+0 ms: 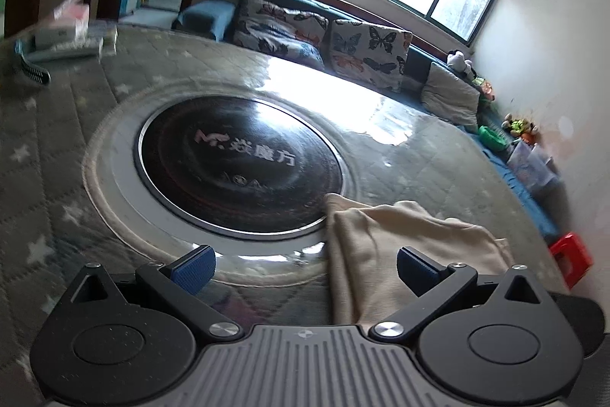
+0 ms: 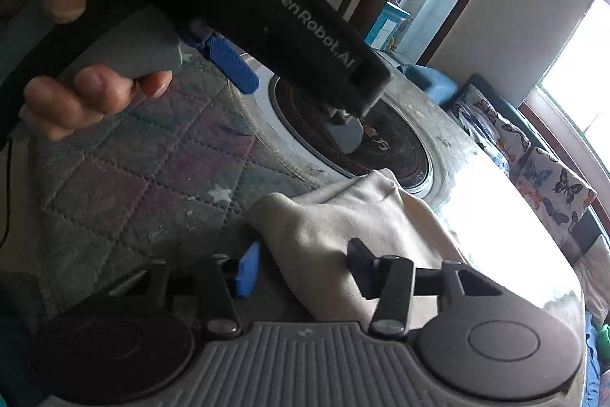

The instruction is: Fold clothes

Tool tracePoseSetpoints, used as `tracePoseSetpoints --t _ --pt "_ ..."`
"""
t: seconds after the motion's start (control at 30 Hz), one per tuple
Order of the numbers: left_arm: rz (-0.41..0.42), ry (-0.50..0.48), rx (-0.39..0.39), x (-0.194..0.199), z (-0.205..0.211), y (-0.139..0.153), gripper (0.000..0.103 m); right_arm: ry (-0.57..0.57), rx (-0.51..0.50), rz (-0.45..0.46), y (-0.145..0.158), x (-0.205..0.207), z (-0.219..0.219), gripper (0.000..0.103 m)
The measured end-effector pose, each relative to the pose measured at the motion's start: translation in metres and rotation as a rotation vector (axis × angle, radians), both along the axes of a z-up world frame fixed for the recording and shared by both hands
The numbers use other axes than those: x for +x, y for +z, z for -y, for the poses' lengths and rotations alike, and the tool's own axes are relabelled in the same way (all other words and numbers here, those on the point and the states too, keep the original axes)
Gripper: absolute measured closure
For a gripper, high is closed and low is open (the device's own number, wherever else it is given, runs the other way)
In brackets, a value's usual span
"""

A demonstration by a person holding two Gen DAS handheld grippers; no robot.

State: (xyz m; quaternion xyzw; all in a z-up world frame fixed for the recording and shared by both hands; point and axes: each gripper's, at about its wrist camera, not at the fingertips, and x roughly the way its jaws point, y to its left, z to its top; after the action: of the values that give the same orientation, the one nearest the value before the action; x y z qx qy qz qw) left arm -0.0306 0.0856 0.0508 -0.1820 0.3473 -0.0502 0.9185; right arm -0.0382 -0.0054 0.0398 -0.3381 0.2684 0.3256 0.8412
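A beige garment [image 1: 400, 246] lies crumpled on the round table's quilted grey cover [image 1: 57, 178], at the near right edge of the built-in black hob [image 1: 236, 159]. My left gripper [image 1: 305, 269] is open above the table; its right pad [image 1: 417, 271] is over the cloth and its left pad over the bare cover. In the right wrist view the garment [image 2: 343, 216] bunches up between the fingers of my right gripper [image 2: 303, 266]. The jaws stand partly apart, with a dark gap beside the blue left pad [image 2: 248, 273]. A hand [image 2: 95, 94] holds the left gripper's black housing [image 2: 305, 37] above the table.
A tissue box and small items [image 1: 68, 25] and a black comb-like thing [image 1: 34, 71] sit at the table's far left. A sofa with butterfly cushions [image 1: 366, 52] runs under the window. A red stool [image 1: 570, 258] stands on the floor to the right.
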Motion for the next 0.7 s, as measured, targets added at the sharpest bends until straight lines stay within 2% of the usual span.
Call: tracePoseSetpoints --t 0.13,0.23,0.4,0.5,0.7 --pt "-0.034 0.004 -0.086 0.005 -0.001 -0.003 0.001 -0.008 0.037 -0.016 0.007 0.005 0.006 0.078" --pt "-0.070 0.017 -0.163 0.010 -0.003 -0.006 0.001 -0.018 0.087 -0.021 0.013 0.006 0.012 0.086" --pt "-0.136 0.027 -0.284 0.022 0.000 -0.014 0.001 -0.046 0.178 -0.027 0.025 0.009 0.026 0.089" --pt "-0.178 0.024 -0.349 0.032 0.005 -0.021 0.005 -0.065 0.230 -0.037 0.032 0.010 0.034 0.090" --pt "-0.220 0.023 -0.454 0.048 0.013 -0.033 0.019 -0.096 0.330 -0.049 0.046 0.006 0.054 0.091"
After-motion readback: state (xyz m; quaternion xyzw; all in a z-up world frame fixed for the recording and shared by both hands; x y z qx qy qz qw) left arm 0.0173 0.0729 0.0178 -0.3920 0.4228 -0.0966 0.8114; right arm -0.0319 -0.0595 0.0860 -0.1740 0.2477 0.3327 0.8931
